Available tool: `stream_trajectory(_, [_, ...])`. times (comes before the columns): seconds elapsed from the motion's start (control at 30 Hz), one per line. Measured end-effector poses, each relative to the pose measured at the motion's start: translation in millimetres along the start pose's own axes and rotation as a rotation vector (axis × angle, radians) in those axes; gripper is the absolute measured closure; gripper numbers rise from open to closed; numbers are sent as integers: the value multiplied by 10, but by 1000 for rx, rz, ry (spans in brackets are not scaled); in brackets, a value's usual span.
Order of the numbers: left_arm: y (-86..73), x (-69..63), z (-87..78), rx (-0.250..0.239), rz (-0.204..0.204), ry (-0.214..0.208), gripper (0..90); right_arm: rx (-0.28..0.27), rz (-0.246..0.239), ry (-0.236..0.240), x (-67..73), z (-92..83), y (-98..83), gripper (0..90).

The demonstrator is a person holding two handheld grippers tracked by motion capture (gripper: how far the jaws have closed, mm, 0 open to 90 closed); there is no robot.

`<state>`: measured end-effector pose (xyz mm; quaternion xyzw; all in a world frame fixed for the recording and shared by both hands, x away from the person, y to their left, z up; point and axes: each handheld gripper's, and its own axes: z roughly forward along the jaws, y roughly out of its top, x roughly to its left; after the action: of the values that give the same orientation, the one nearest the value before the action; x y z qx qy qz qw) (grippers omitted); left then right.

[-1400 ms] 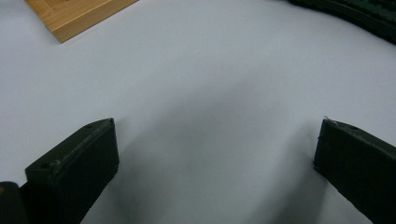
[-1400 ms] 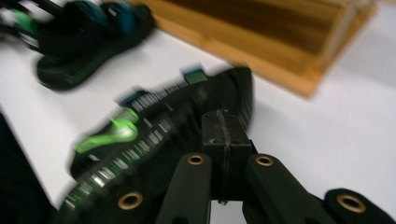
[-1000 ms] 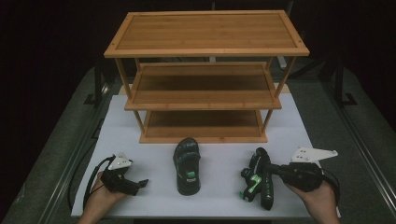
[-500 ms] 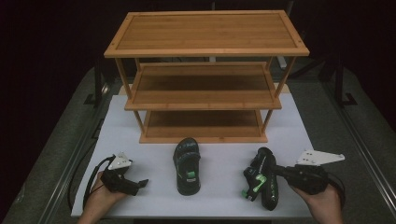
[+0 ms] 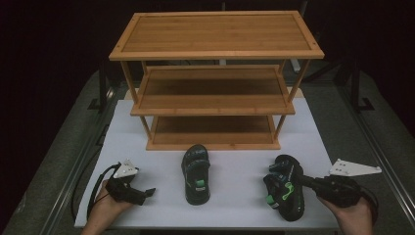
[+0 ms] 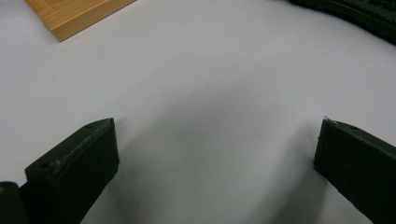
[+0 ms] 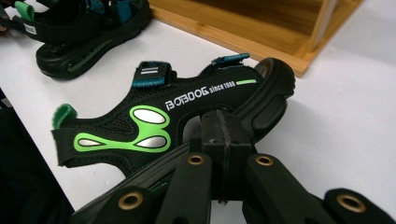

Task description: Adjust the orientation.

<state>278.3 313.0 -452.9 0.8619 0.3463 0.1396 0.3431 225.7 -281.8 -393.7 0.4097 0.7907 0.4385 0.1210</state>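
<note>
Your right gripper (image 5: 304, 182) sits at the near right of the white table (image 5: 235, 205), its jaws closed together and pinching the side of the black and green sandal (image 5: 285, 192). In the right gripper view the two pads meet on the sandal's side (image 7: 187, 119), just below the white lettering, with the sole's edge running under your jaws. That sandal lies near the table's right front, toe pointing away from you toward the bamboo rack (image 5: 215, 78), and it is tilted slightly leftward. The second sandal (image 5: 196, 174) rests flat near the middle of the table, just in front of the rack's lowest shelf, well apart from the one you hold. Your left gripper (image 5: 147, 192) is at the near left, low over the table, its jaws spread wide with nothing between them; in the left gripper view there is bare white surface between the two black pads (image 6: 74, 158), a corner of the rack (image 6: 74, 16) at far left and a strip of dark sole at far right.
</note>
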Motion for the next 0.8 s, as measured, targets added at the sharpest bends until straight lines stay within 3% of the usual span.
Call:
stream_trajectory(0.4, [1, -1, 0, 1, 1, 1, 0, -5, 99, 34, -228, -54, -195, 897])
stream_trajectory(0.63, [1, 0, 0, 2, 1, 0, 0, 57, 141, 13, -375, -6, -342, 897])
stream_trajectory(0.8, [1, -1, 1, 1, 0, 1, 0, 76, 163, 23, -456, 51, -406, 896])
